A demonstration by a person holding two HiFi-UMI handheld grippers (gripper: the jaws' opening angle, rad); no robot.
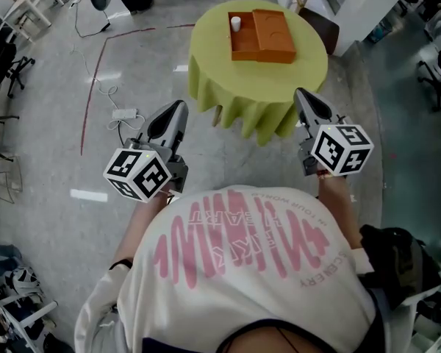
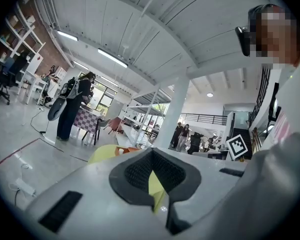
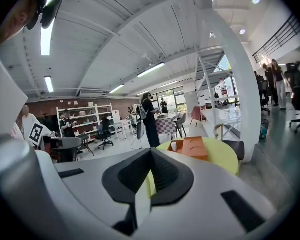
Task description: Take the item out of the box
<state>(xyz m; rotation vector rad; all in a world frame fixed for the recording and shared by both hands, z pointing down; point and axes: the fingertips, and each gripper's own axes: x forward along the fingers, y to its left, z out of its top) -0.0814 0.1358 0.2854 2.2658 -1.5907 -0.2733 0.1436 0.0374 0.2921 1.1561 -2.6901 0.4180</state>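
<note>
Orange box [image 1: 262, 35] lies well ahead of left tool [image 1: 179, 107] and right tool [image 1: 300, 93].

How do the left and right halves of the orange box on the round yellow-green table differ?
The left half of the orange box holds a small white cup in its far corner; the right half holds nothing visible. The right half shows a round recess and looks wider; the left half shows none. Both are orange and lie side by side on the round yellow-green table.
</note>
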